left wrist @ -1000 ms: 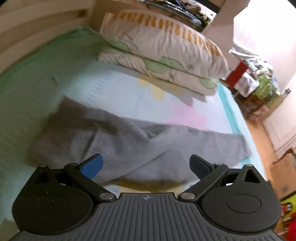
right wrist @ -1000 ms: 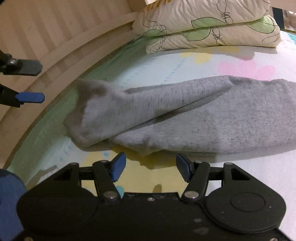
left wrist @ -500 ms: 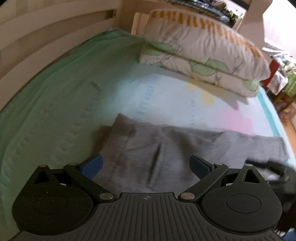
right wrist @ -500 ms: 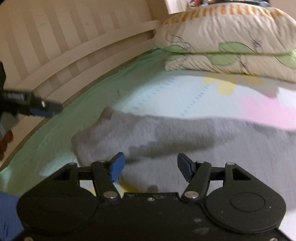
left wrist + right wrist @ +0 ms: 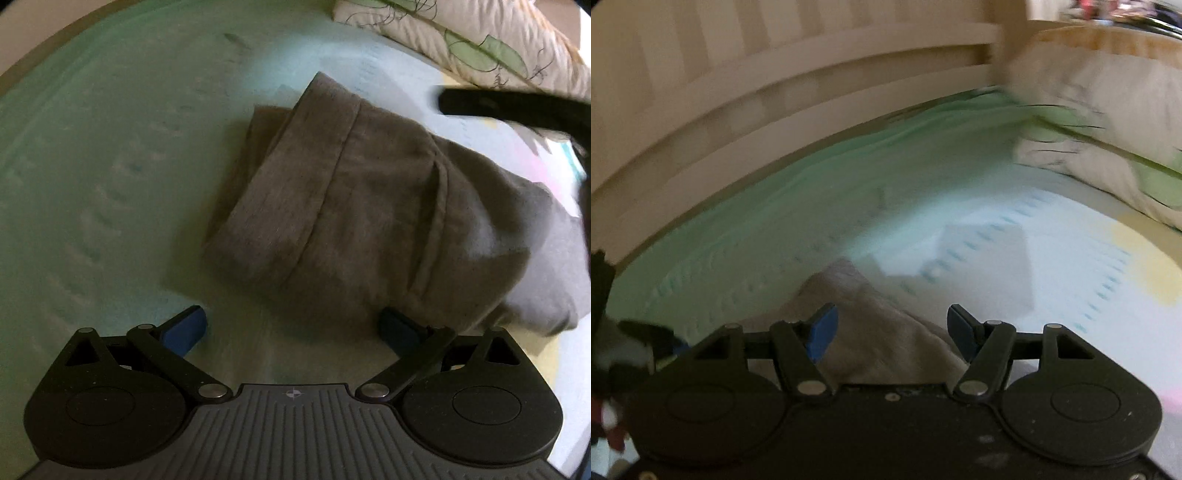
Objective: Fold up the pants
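Grey pants (image 5: 362,206) lie folded lengthwise on the bed, the waistband end toward the left in the left wrist view. My left gripper (image 5: 291,328) hovers low just in front of that end, open, its right finger near the cloth's edge and nothing between the jaws. In the right wrist view my right gripper (image 5: 892,317) is open above the pants' (image 5: 849,291) corner, holding nothing. The right gripper's black body (image 5: 517,107) shows blurred at the upper right of the left wrist view.
The green and pale patterned sheet (image 5: 92,166) spreads around the pants. Two stacked pillows (image 5: 1108,147) lie at the head of the bed, also seen as pillows (image 5: 480,40). A cream slatted bed rail (image 5: 775,92) borders the far side.
My left gripper has dropped close to the waistband end of the pants. My right gripper has swept along the pants to the same end. Both stay open.
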Available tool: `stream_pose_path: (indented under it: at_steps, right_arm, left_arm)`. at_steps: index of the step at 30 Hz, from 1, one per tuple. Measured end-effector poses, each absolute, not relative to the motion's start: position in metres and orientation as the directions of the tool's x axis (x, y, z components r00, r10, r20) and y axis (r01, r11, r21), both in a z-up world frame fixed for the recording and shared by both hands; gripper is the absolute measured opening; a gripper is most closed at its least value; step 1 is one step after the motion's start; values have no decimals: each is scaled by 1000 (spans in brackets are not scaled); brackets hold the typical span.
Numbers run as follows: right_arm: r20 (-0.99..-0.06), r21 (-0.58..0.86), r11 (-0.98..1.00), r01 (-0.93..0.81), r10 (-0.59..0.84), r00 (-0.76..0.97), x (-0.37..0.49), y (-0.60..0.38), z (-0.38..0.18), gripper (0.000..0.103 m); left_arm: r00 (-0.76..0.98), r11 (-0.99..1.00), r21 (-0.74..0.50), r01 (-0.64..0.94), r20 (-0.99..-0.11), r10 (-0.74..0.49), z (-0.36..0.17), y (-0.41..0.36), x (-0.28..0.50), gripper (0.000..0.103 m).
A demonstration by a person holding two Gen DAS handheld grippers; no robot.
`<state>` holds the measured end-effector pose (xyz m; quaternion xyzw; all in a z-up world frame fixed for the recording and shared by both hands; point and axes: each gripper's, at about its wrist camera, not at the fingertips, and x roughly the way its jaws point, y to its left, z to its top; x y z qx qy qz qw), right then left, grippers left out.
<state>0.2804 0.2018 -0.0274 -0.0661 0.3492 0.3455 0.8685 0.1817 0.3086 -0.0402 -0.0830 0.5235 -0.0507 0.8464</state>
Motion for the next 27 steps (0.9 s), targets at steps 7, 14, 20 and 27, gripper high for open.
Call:
stream_pose_path:
  at_steps: [7, 14, 20, 27]
  right_arm:
    - [-722, 67, 682, -728, 537, 437, 313, 276, -57, 68]
    - [-762, 46, 663, -747, 507, 402, 332, 296, -71, 12]
    - [-638, 6, 566, -824, 637, 433, 307, 314, -30, 11]
    - [-692, -63, 586, -808, 558, 458, 317, 339, -62, 27]
  left_arm:
    - [518, 983, -183, 11, -840, -162, -23, 317, 150, 101]
    - [581, 971, -228, -77, -802, -142, -4, 346, 123, 101]
    - [594, 962, -257, -92, -790, -154, 0, 342, 115, 101]
    - [588, 972, -230, -43, -793, -161, 16, 325, 119, 101]
